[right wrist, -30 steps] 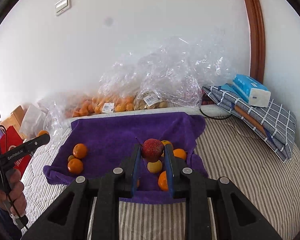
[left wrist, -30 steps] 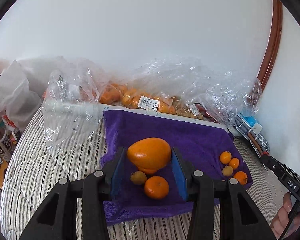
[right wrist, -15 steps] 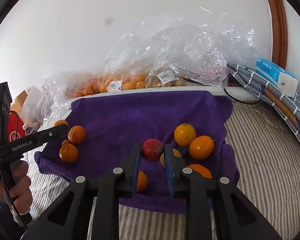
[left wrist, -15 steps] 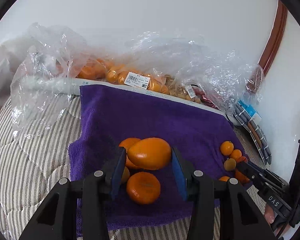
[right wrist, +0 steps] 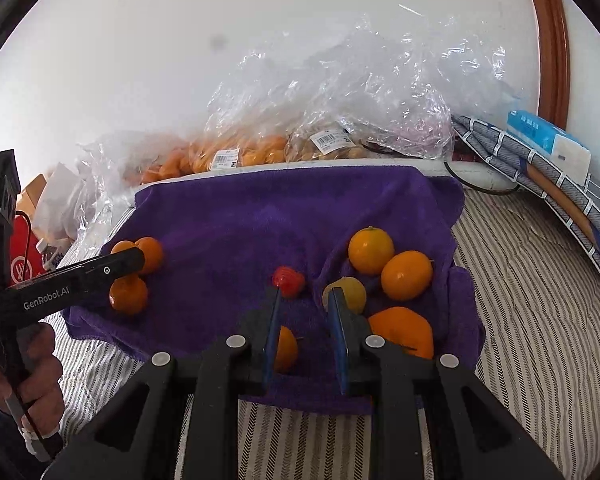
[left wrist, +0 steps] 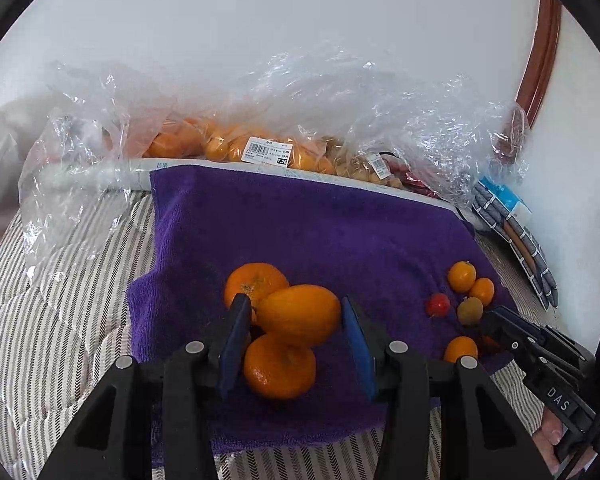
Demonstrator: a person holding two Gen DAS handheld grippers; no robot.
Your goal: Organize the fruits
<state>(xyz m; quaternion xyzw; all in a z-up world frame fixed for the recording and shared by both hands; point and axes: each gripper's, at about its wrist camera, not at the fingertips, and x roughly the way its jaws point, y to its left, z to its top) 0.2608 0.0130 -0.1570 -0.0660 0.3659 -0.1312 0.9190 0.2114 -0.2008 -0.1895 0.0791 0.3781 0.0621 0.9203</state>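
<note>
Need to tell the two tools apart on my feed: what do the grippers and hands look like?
Both grippers, left and right, are matte black with blue pads and silver screws. White lettering: "GenRobot.AI" on the left, "DAS" on the right. A bare hand grips the left handle, with a thin cable alongside.

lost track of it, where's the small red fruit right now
The small red fruit lies loose on the purple towel, just beyond the open right gripper, left of the yellowish fruit.
</note>
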